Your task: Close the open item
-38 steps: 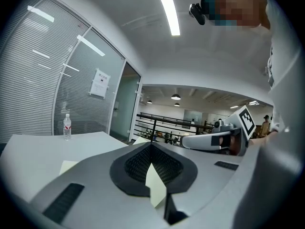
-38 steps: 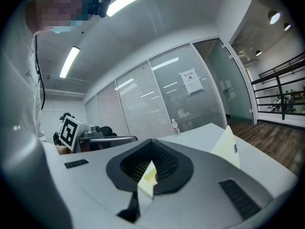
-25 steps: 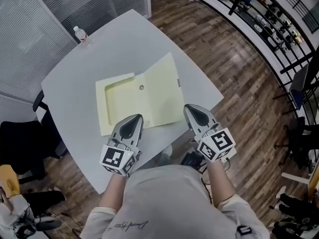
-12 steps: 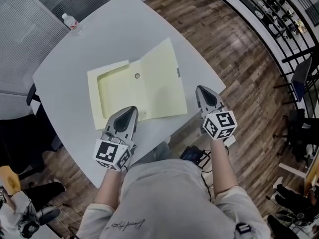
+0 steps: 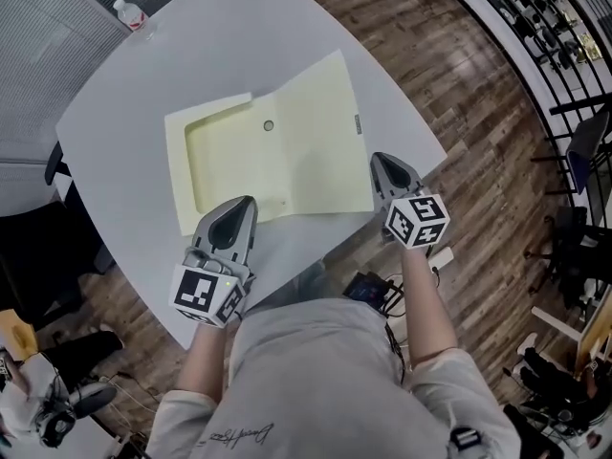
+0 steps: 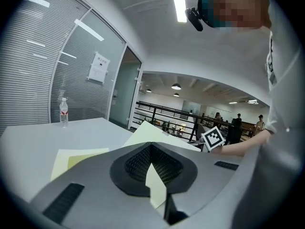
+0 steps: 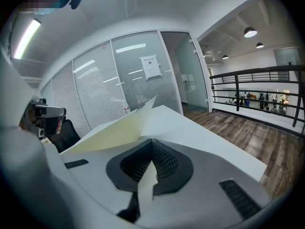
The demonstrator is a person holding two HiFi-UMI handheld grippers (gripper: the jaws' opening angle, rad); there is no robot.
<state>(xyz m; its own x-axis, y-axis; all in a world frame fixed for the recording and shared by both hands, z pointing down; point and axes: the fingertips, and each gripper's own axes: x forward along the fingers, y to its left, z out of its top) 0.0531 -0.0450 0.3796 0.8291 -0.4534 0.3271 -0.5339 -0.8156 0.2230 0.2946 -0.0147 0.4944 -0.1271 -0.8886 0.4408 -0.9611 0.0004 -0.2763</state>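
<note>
A pale yellow folder (image 5: 277,156) lies open on the white table (image 5: 124,94), its pocket half at the left and its plain cover at the right. The tip of my left gripper (image 5: 245,204) sits at the folder's near edge, left of the middle, with the jaws shut. My right gripper (image 5: 379,159) is just off the cover's near right corner, also shut. In the left gripper view the folder (image 6: 81,159) shows beyond the gripper (image 6: 151,144). In the right gripper view the cover (image 7: 114,130) slopes up past the gripper (image 7: 152,141). I see nothing held in either gripper.
A plastic water bottle (image 5: 129,14) stands at the table's far left corner and also shows as the bottle (image 6: 63,112) in the left gripper view. A dark chair (image 5: 29,256) is at the left. Wooden floor (image 5: 478,113) lies right of the table edge.
My right gripper has moved from the folder's near edge outward to its near right corner. The left gripper stays at the near edge. The head view has shifted.
</note>
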